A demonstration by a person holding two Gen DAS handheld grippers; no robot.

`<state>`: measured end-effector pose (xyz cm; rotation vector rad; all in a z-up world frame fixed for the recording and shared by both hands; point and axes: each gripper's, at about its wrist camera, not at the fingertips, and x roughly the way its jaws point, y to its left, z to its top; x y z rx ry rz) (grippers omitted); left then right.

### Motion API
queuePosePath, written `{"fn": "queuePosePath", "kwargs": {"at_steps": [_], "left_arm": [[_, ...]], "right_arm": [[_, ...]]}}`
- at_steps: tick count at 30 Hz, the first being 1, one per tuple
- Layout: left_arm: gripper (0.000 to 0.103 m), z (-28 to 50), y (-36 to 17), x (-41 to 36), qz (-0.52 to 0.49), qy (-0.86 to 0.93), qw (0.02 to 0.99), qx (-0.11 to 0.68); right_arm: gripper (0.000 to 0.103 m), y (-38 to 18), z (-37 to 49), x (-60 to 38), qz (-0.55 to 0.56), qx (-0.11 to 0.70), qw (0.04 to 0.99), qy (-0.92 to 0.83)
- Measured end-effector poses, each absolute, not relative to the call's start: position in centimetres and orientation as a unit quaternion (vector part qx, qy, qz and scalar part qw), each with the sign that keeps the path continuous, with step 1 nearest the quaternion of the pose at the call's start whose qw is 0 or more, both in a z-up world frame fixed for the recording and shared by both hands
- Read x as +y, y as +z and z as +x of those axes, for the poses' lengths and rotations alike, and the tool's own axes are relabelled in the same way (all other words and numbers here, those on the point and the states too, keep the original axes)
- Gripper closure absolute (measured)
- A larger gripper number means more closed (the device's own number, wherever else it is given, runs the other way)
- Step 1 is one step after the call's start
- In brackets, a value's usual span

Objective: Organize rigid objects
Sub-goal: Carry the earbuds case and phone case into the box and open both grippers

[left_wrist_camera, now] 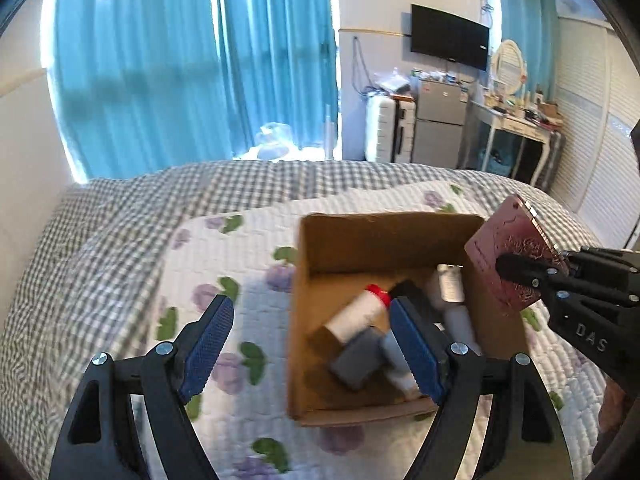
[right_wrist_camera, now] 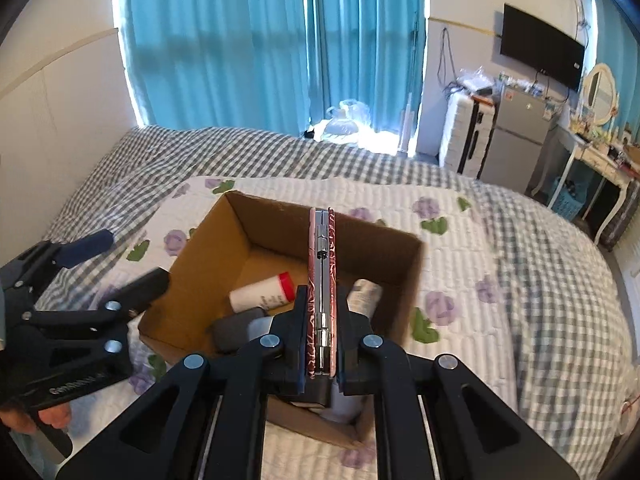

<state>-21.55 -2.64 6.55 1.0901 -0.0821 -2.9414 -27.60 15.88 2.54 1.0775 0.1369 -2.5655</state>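
- Right wrist view: the right gripper [right_wrist_camera: 322, 320] has its jaws closed tight on a thin pink case [right_wrist_camera: 321, 272], held on edge so its silver hinge faces the camera.
- The case hangs over the open cardboard box [right_wrist_camera: 240, 224], just above what lies inside.
- Inside the box lie a white bottle with a red cap [right_wrist_camera: 262, 292], a dark grey block [right_wrist_camera: 236, 330] and a white tube [right_wrist_camera: 364, 294].
- Left wrist view: the left gripper [left_wrist_camera: 312, 344] has its jaws spread wide with nothing between them; one blue pad [left_wrist_camera: 416, 352] is over the box, the other over the quilt.
- The box sits on a white quilt with purple flowers [left_wrist_camera: 248, 248], spread on a bed with a grey checked cover [right_wrist_camera: 560, 280].
- Blue curtains [left_wrist_camera: 192, 72] hang behind the bed.
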Motion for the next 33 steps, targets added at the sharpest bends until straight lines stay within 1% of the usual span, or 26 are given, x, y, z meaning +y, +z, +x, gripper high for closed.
{"fn": "queuePosePath", "kwargs": {"at_steps": [4,8,13,15,16,17,18,23,33], "left_arm": [[0.021,-22.5,5.7,-3.9,0.347,-0.938,0.015,-0.019],[0.021,-23.4,4.7,-4.8,0.348,-0.937,0.016,-0.019],[0.021,-24.0,3.1,-5.5,0.348,-0.937,0.011,-0.013],[0.021,-23.9,2.8,-5.7,0.351,-0.936,0.008,-0.009],[0.021,-23.9,2.6,-5.7,0.353,-0.936,0.007,-0.008],[0.021,-23.8,2.7,-5.7,0.354,-0.935,0.007,-0.009],[0.021,-23.7,2.8,-5.7,0.354,-0.935,0.008,-0.010],[0.021,-21.7,5.5,-4.9,0.340,-0.940,0.006,-0.008],[0.021,-13.3,17.1,-1.9,0.254,-0.967,-0.017,-0.021]], "right_arm": [[0.093,0.0,-30.2,14.3,0.406,0.037,0.175,-0.896],[0.093,-2.6,-32.7,12.9,0.426,0.056,0.153,-0.890],[0.093,-4.7,-35.0,12.4,0.442,0.042,0.166,-0.881],[0.088,-4.6,-35.1,12.3,0.433,0.039,0.165,-0.885],[0.076,-4.4,-35.0,12.4,0.428,0.039,0.163,-0.888],[0.065,-4.0,-34.8,12.5,0.422,0.037,0.160,-0.892],[0.064,-3.5,-34.6,12.8,0.417,0.034,0.157,-0.895],[0.064,0.4,-32.5,14.0,0.399,0.039,0.140,-0.905],[0.064,12.7,-21.9,16.5,0.329,0.067,0.103,-0.936]]}}
